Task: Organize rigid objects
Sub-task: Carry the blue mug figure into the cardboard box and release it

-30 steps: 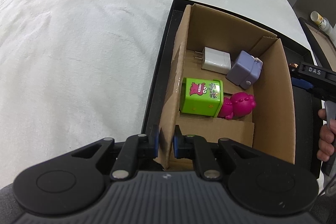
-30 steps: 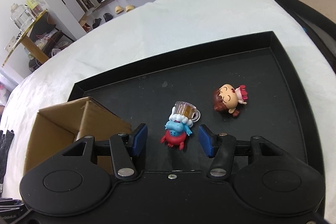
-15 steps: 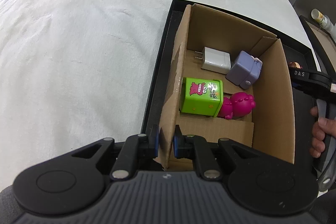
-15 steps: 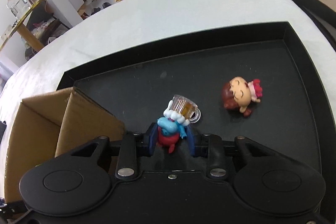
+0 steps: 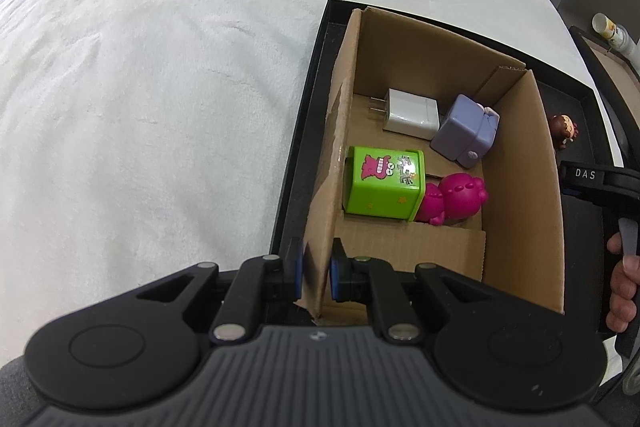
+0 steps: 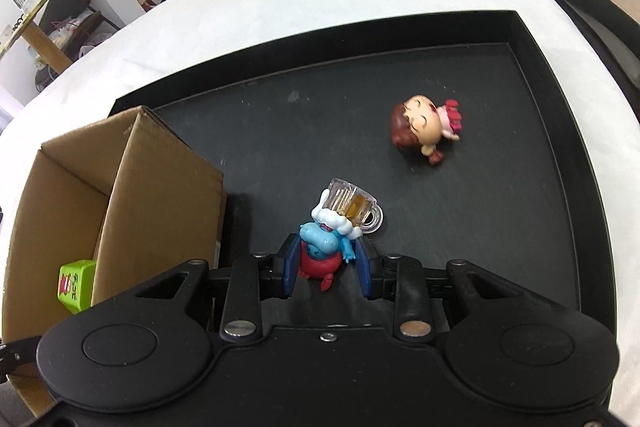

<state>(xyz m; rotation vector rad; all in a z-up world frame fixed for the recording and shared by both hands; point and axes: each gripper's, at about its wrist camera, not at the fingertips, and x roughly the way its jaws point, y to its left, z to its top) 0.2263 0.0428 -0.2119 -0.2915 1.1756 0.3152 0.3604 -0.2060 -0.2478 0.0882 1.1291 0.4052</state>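
**A:** What's around you in the left wrist view?

**B:** A white cloth-covered table [image 5: 160, 99] fills the left and top of the frame, with shelving and slippers along the far floor. At centre right a cardboard box [image 5: 520, 195] stands in a black tray [image 5: 312, 83]. My left gripper [image 5: 316, 273], bottom centre, has its jaws clamped on the box's near wall, which I judge is there to keep the box from sliding while things go in. Inside lie a white charger [image 5: 412, 113], a lilac block [image 5: 468, 131], a green cube [image 5: 384, 187] and a magenta figure [image 5: 456, 197] touching it.

**A:** Room left in the box?

**B:** Yes. The floor at the lower right of the box is bare, and the top is open. A hand [image 5: 622, 291] on the other grip shows at the right edge.

**A:** And the right wrist view?

**B:** Same white table, kitchen shelves upper left. The tray floor is mostly bare. My right gripper [image 6: 326, 265], bottom centre, has just closed its jaws onto the blue-and-red figure [image 6: 322, 251] carrying a little beer mug [image 6: 352, 205]; the pads sit against its sides. Whether it is off the tray floor yet I can't quite tell.

**A:** Obstacles?

**B:** The box's wall stands just left of the figure, so it must clear that edge. A brown-haired doll [image 6: 424, 129] lies well apart, upper right, near the tray's rim.
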